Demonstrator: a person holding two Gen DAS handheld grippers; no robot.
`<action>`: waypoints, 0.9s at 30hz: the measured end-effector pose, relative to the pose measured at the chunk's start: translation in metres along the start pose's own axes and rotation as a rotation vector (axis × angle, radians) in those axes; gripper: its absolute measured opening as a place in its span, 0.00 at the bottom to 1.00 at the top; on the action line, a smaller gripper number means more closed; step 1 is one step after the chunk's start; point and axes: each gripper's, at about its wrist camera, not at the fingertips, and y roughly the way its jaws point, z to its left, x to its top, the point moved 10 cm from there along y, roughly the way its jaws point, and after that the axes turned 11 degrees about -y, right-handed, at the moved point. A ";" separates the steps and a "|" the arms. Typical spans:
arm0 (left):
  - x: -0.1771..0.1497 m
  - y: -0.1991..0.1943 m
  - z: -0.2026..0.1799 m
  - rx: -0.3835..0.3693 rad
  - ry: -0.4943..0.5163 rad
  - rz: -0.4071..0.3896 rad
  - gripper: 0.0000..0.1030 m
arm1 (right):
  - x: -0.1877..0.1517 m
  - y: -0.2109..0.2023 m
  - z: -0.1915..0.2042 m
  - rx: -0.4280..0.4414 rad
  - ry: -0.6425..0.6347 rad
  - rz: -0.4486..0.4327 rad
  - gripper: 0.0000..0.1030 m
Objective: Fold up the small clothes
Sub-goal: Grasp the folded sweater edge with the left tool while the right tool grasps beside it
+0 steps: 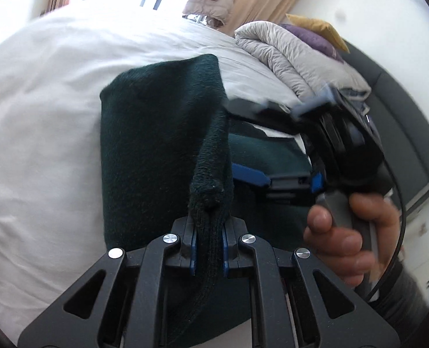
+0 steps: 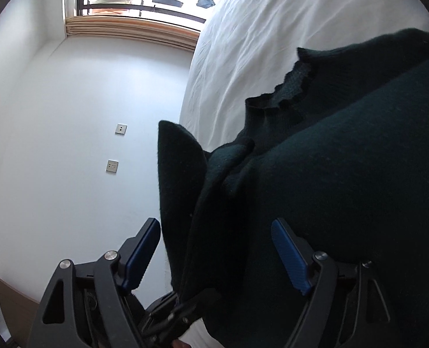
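Observation:
A dark green knit garment point(image 1: 156, 133) lies on the white bed point(image 1: 40, 116). My left gripper point(image 1: 209, 249) is shut on a bunched edge of the garment and lifts that edge off the sheet. My right gripper point(image 1: 255, 145) shows in the left wrist view to the right, its blue pads wide apart, held by a hand point(image 1: 347, 232). In the right wrist view the right gripper point(image 2: 217, 258) is open, with a fold of the garment point(image 2: 330, 188) hanging between its blue pads point(image 2: 289, 255), not pinched.
A folded grey quilt point(image 1: 295, 55) with purple and yellow cushions sits at the bed's far right. A dark headboard point(image 1: 402, 110) runs behind it. A white wall with two switch plates point(image 2: 121, 129) and a window with curtains point(image 2: 133, 32) lie left of the bed.

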 end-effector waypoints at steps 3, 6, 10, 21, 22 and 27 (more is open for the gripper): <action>-0.002 0.006 -0.008 0.046 0.057 -0.014 0.10 | 0.003 0.008 0.017 0.014 -0.046 0.017 0.77; -0.012 0.008 -0.014 0.094 0.110 -0.016 0.10 | 0.005 0.007 0.030 0.015 -0.096 0.029 0.77; -0.026 -0.001 0.001 0.124 0.146 -0.023 0.10 | -0.001 0.013 0.031 -0.114 -0.183 0.113 0.45; -0.031 0.017 -0.031 0.121 0.191 0.004 0.10 | 0.000 -0.045 0.003 -0.259 -0.252 0.062 0.13; -0.031 0.020 -0.041 0.113 0.203 0.007 0.10 | 0.002 -0.056 0.000 -0.266 -0.257 0.049 0.13; -0.037 0.046 -0.094 0.058 0.242 0.054 0.10 | 0.016 -0.110 -0.019 -0.327 -0.278 0.011 0.13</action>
